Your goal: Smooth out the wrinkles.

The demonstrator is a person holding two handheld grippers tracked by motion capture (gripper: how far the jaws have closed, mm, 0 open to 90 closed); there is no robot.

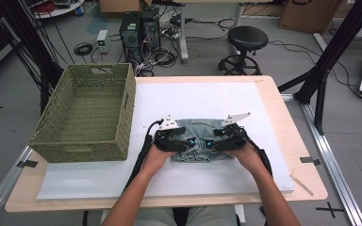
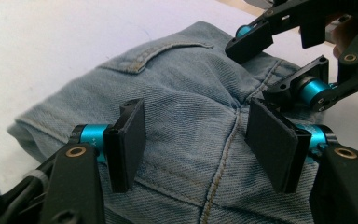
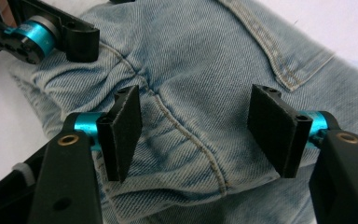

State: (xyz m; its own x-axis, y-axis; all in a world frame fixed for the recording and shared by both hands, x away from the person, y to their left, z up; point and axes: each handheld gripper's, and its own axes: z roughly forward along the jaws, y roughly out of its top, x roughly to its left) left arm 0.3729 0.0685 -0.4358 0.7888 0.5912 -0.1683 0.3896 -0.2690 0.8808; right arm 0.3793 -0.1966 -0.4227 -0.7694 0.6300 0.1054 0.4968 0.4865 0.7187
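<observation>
We see one folded, light-blue denim garment (image 1: 200, 140) lying near the middle of the white mat (image 1: 193, 96), with the left gripper (image 1: 185, 143) and right gripper (image 1: 210, 143) over it, both spread apart, pads clear of the cloth. One woven green rectangular basket (image 1: 87, 112) stands at the mat's left edge; bare mat stays free beyond and right.

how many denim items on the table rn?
1. A folded pair of light-blue jeans lies on the white mat, right of the green wicker basket, under both grippers. The basket's near inside wall is hidden, so something could sit there unseen.
</observation>
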